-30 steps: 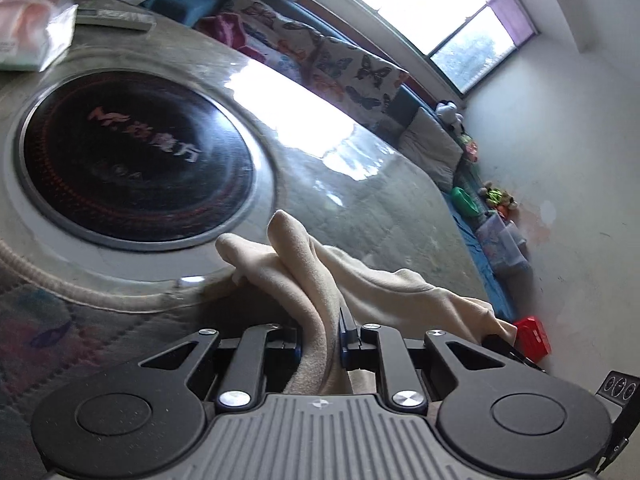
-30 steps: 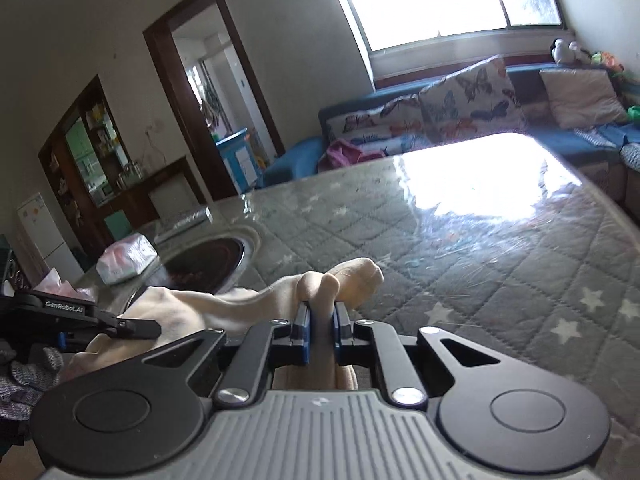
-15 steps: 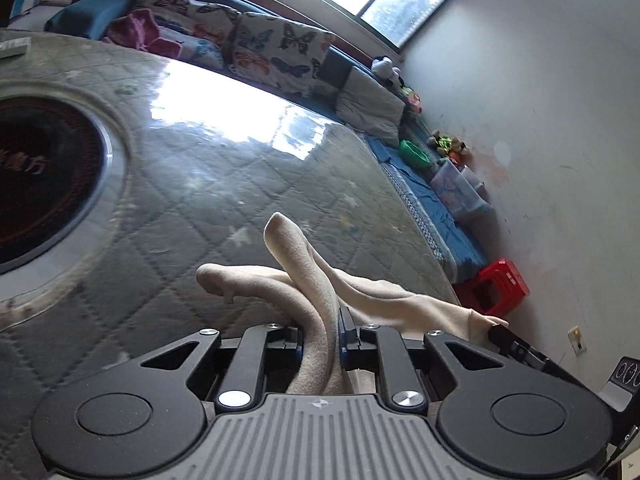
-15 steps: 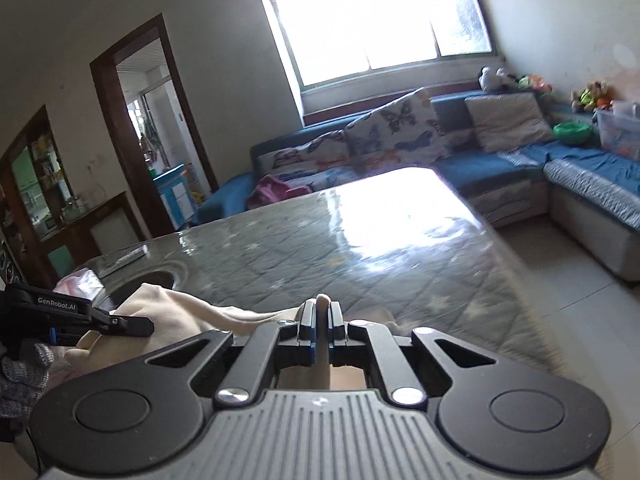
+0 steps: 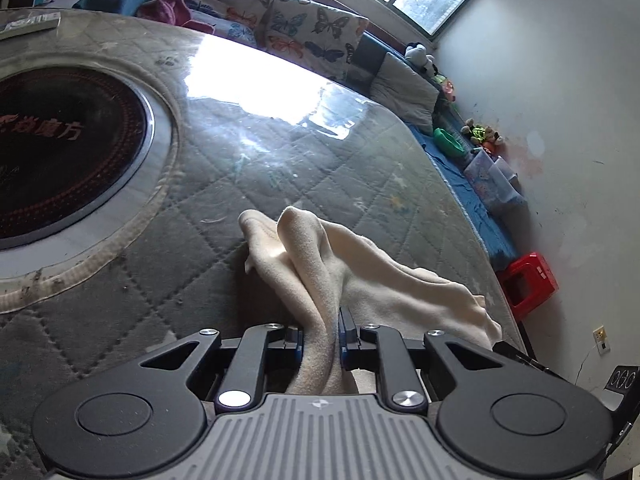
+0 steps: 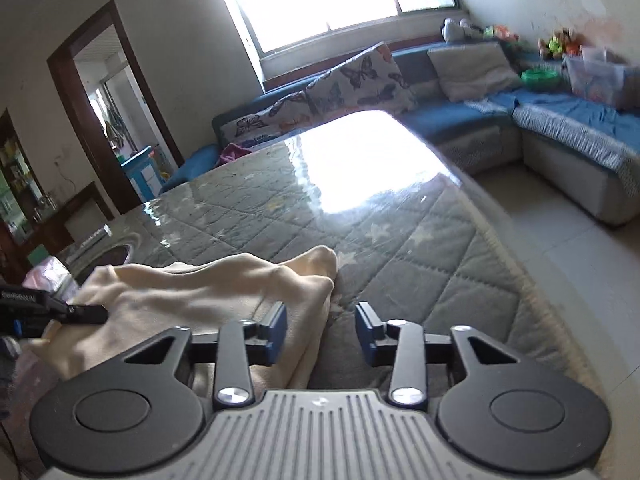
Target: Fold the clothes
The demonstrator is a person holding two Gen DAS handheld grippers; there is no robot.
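The left tool (image 5: 320, 330) pinches a raised fold of the cream cloth (image 5: 360, 276), keeping that end off the counter (image 5: 280, 168) so it can be guided. The right tool (image 6: 321, 326) stands wide, holding nothing, its left pad over the cloth's edge. The cloth lies bunched near the counter's edge, beside the inset hob (image 5: 60, 152).
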